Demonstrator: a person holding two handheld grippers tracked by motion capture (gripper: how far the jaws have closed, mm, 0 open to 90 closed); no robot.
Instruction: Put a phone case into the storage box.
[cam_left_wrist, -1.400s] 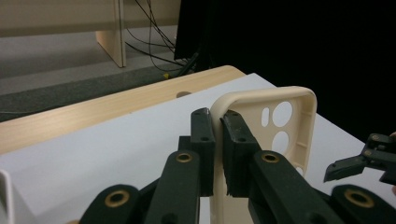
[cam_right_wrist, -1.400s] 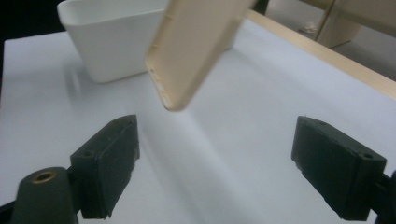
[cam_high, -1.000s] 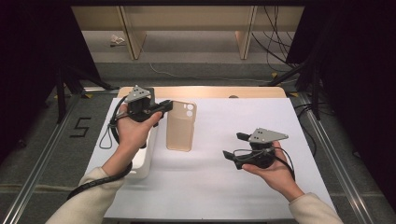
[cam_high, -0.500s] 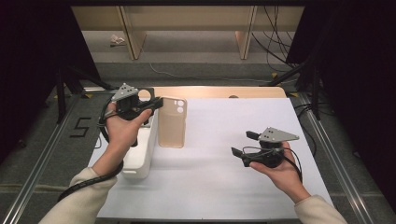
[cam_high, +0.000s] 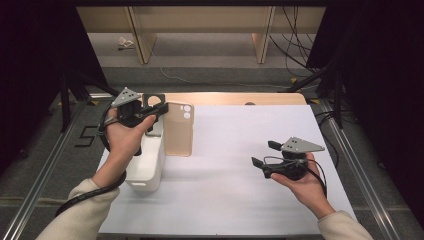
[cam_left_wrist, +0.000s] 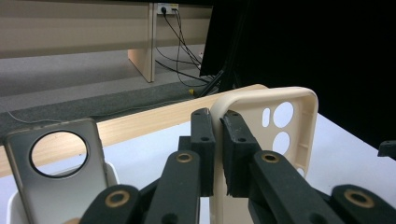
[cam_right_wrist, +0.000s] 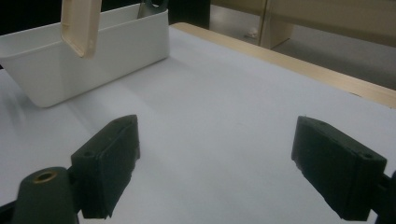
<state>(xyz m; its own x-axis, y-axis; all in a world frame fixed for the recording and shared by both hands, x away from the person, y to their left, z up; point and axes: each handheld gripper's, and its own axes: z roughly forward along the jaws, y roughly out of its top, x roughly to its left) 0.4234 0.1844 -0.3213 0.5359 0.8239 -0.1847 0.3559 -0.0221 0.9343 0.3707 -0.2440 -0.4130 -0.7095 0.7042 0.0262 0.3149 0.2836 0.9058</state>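
Left gripper (cam_high: 161, 109) pinches the top rim of a cream phone case (cam_high: 179, 130), holding it upright above the white table cover (cam_high: 240, 190), just beside a white bin (cam_high: 146, 167). A grey phone case (cam_left_wrist: 58, 168) stands in that bin. Right gripper (cam_high: 262, 155), jaws spread wide, hovers well apart over the cover.
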